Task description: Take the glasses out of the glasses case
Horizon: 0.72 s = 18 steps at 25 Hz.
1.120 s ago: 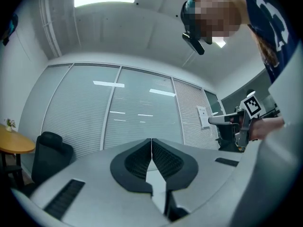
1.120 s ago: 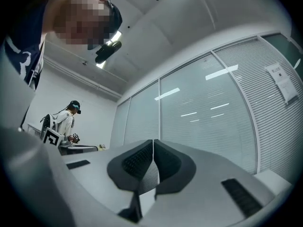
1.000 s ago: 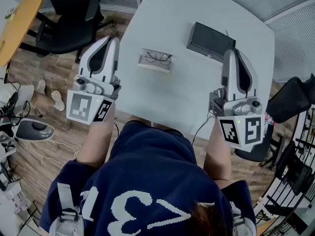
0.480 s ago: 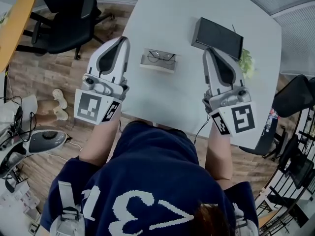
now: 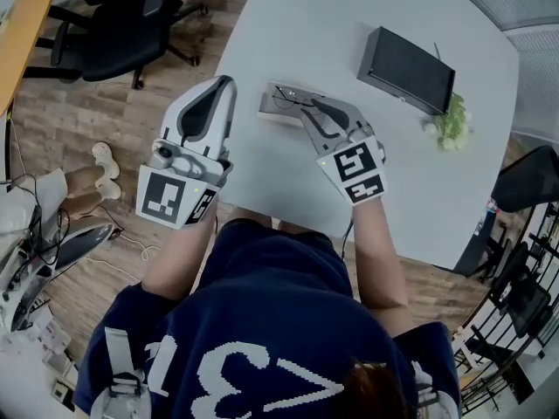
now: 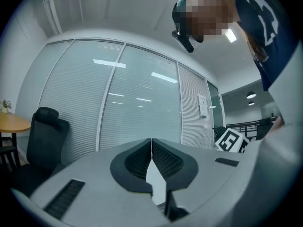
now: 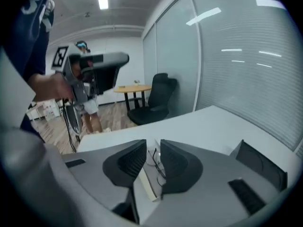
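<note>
So the right gripper (image 5: 307,110) is down over the open glasses case (image 5: 272,105) on the white surface (image 5: 297,16). Its jaws are a little apart, and the glasses (image 7: 157,170) show right in the gap between them, lying in the case just under the tips. Can't tell if the pads actually touch the frame. The left gripper (image 5: 225,85) is held off to the case's left, jaws clenched tight on nothing. A black box (image 5: 409,59) sits well beyond the right jaws.

Bare worktop (image 5: 288,177) surrounds the glasses case (image 5: 272,104); the right gripper (image 5: 306,112) hangs over its right end; the black box (image 5: 410,58) stands well apart.
</note>
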Each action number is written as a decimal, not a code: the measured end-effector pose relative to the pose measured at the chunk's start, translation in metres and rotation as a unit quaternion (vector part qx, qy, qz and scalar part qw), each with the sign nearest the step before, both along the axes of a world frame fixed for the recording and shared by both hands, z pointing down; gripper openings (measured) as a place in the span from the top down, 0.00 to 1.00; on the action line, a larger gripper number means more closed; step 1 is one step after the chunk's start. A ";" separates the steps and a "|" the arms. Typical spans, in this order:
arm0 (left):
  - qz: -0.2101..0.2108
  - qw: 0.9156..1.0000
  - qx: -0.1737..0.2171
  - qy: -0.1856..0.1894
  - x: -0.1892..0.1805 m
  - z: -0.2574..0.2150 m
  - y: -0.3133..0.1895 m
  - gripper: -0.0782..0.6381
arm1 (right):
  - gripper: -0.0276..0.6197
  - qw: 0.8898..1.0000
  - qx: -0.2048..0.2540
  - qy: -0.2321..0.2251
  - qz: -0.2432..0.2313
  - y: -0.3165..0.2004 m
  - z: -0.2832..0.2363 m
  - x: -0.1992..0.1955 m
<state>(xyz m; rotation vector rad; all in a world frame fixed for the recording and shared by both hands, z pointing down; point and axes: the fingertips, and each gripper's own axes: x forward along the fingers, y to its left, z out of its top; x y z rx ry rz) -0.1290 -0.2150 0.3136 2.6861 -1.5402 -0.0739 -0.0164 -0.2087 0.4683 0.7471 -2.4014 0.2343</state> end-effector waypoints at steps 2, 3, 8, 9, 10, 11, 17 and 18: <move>-0.005 1.000 -0.007 -0.002 -0.008 0.006 0.000 0.87 | 0.80 0.998 -0.011 0.061 -0.023 -0.002 0.038 -0.007; -0.008 1.000 -0.010 -0.003 -0.012 0.010 0.000 0.87 | 0.80 0.996 -0.015 0.087 -0.032 -0.003 0.054 -0.010; -0.024 0.999 -0.028 -0.005 -0.029 0.025 0.001 0.87 | 0.80 0.987 -0.036 0.152 -0.043 -0.013 0.101 -0.019; -0.027 0.999 -0.031 -0.004 -0.031 0.028 0.002 0.87 | 0.80 0.985 -0.038 0.163 -0.046 -0.014 0.106 -0.020; -0.029 0.999 -0.033 -0.004 -0.034 0.029 0.002 0.87 | 0.80 0.983 -0.040 0.174 -0.049 -0.015 0.111 -0.021; -0.031 0.999 -0.035 -0.004 -0.036 0.031 0.003 0.87 | 0.80 0.980 -0.043 0.186 -0.053 -0.015 0.117 -0.022; -0.037 0.999 -0.039 -0.001 -0.043 0.034 0.004 0.87 | 0.90 0.967 -0.054 0.238 -0.074 -0.013 0.135 -0.018; -0.037 0.999 -0.038 -0.001 -0.044 0.033 0.004 0.87 | 0.91 0.967 -0.052 0.236 -0.077 -0.012 0.133 -0.019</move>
